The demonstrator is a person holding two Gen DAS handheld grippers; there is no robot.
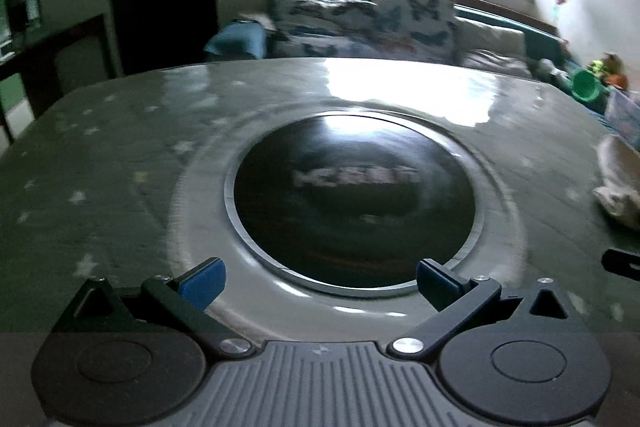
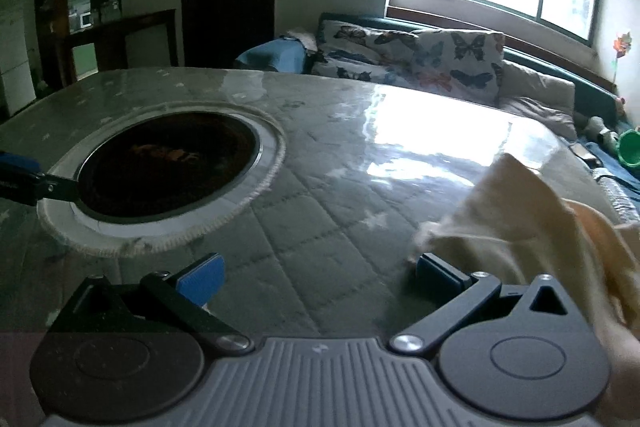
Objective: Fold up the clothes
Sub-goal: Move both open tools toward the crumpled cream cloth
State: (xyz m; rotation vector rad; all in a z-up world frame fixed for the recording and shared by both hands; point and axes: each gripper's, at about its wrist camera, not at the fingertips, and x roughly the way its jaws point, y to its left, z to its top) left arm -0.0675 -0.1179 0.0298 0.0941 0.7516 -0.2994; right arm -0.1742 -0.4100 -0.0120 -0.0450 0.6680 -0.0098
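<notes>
At lower right of my right view, the cream garment [image 2: 532,211] lies crumpled by the tabletop [image 2: 320,163] edge, beside my right gripper [image 2: 320,277], jaws spread. My left gripper [image 1: 320,279], jaws spread, overlooks the round dark inset [image 1: 352,199]; quilted surface between lies open.

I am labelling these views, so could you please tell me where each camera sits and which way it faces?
Left wrist: behind the open left claw, facing the round black cooktop and sofa.
Right wrist: behind the open right claw, facing the quilted table cover; cream garment at right.
Shared: cooktop, butterfly cushions, window.
</notes>
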